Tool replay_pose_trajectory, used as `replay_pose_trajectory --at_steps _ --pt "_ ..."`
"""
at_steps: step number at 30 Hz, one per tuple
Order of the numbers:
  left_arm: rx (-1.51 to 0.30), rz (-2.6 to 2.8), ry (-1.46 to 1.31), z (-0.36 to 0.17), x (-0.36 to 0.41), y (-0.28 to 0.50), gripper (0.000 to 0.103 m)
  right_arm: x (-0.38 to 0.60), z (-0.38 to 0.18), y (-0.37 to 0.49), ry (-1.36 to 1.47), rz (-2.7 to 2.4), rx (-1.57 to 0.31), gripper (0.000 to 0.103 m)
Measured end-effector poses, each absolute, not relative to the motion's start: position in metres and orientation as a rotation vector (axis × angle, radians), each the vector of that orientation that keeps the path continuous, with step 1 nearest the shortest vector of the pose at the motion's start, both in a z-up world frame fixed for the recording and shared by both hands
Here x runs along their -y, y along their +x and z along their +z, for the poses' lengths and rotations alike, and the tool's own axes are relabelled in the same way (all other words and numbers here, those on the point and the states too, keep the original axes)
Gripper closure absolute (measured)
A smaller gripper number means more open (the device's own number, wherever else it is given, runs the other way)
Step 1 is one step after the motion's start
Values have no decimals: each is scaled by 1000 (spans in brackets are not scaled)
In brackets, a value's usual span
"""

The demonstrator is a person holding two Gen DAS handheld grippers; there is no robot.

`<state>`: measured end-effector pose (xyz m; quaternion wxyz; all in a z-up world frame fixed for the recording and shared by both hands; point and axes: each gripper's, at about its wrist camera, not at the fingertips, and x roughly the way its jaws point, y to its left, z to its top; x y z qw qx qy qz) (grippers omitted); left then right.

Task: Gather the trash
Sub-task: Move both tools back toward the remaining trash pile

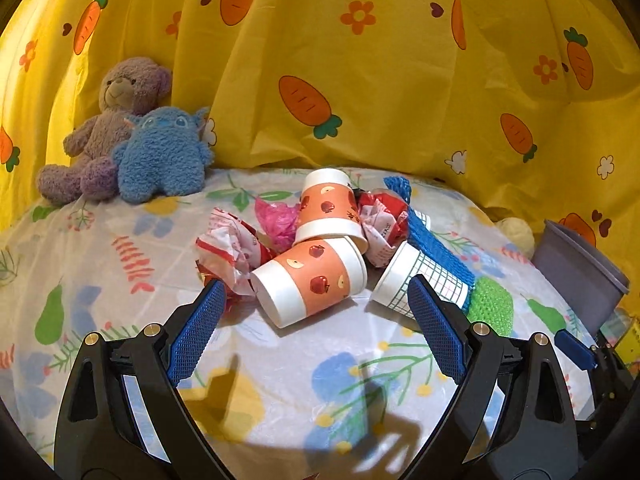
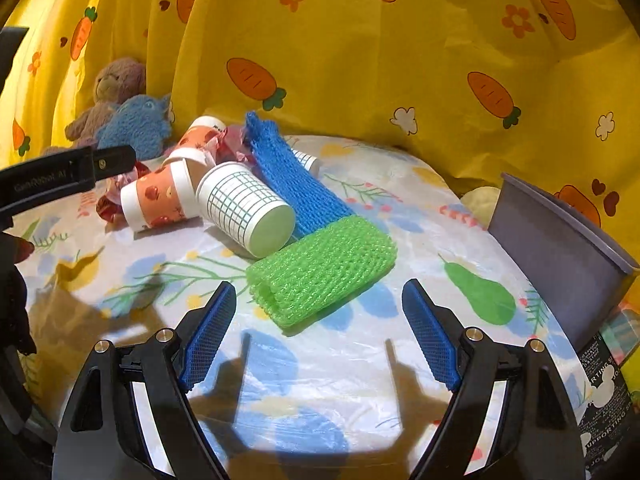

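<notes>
Trash lies piled on the flower-print table cover [image 1: 280, 380]. In the left wrist view my left gripper [image 1: 316, 284] is open just short of a fallen orange apple-print cup [image 1: 300, 264]. A second such cup [image 1: 326, 208] lies behind it, with crumpled red-and-white wrappers [image 1: 232, 248] and pink plastic [image 1: 276, 216] around them. A white grid-print cup [image 1: 396, 268] lies on its side by my right finger. In the right wrist view my right gripper [image 2: 319, 285] is open, and a green foam net [image 2: 328, 256] lies just ahead of its tips. A blue foam net [image 2: 288, 176] lies behind the green one.
A grey bin [image 2: 560, 248] stands at the table's right edge. A purple teddy [image 1: 120, 116] and a blue plush [image 1: 164, 156] sit at the back left. A yellow carrot-print curtain [image 1: 400, 80] closes off the back. A pale round ball [image 1: 518, 232] lies near the bin.
</notes>
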<state>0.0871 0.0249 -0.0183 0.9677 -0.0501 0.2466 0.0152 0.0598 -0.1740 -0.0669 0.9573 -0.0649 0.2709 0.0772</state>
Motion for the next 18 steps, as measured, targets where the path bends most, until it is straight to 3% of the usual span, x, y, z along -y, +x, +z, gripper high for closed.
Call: replay_pose_trajectory --at_steps 5,13,18 --pt "-489 -1 -89 -19 -19 86 12 168 -72 69 -169 144 -584 37" --pt "-495 -34 -92 -22 -20 89 12 169 -81 80 -181 133 -647 79" --pt "-508 -101 -58 -25 -7 94 12 177 -81 79 -173 120 -634 89"
